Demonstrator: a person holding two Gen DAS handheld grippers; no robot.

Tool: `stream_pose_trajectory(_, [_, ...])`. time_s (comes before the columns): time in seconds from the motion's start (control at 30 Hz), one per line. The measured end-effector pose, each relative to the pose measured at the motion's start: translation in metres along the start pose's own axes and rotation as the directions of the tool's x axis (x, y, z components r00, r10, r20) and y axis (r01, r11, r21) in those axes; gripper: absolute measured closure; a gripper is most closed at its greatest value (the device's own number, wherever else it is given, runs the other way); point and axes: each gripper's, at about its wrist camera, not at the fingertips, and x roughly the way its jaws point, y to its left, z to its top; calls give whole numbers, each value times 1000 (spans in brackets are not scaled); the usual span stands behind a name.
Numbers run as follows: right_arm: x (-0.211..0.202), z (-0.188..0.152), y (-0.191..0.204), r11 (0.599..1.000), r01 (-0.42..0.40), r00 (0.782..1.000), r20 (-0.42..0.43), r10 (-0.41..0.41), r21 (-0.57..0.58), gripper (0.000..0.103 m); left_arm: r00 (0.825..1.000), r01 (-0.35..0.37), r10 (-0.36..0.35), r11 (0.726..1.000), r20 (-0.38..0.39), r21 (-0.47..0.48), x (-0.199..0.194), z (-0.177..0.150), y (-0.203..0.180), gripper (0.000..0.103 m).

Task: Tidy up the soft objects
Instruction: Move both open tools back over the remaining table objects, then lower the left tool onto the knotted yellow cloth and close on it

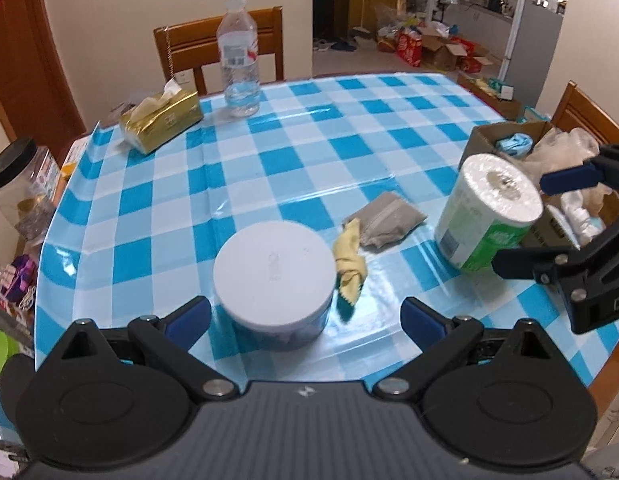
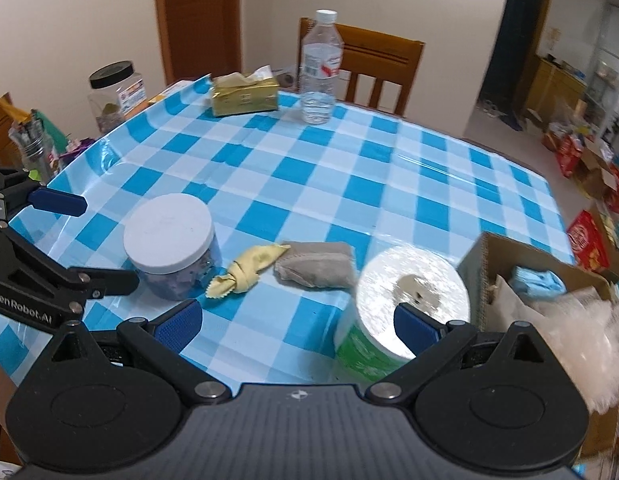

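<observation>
Both grippers, left gripper (image 1: 305, 316) and right gripper (image 2: 297, 326), hang with jaws apart; reaching for the yellow cloth (image 2: 249, 270) risks knocking the paper roll (image 2: 393, 320) over

Both tools share one build. The left tool (image 1: 305, 320) has black angular linkage arms, blue ribbed fingertip pads (image 1: 188, 317), silver round-head screws at the pivots, and a dark grey ribbed housing. The right tool (image 2: 297, 326) matches; white "GenRobot.AI" lettering marks the left tool's side.
</observation>
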Motion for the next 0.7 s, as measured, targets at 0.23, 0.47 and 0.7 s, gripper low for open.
stream_pose_trajectory(0.23, [28,11,12,996,-63,998,-20,62,-59,0,999,-30,29,999,-39,-24,9,-4,10,3])
stream_pose_trajectory(0.47, [63,17,31,982,-129,992,-37,125,-139,0,997,-64,64,998,-43,4,13,14,30,3])
stream_pose_trajectory(0.7, [104,14,38,974,-144,987,-102,128,-172,1,997,-56,59,996,-56,66,31,39,36,3])
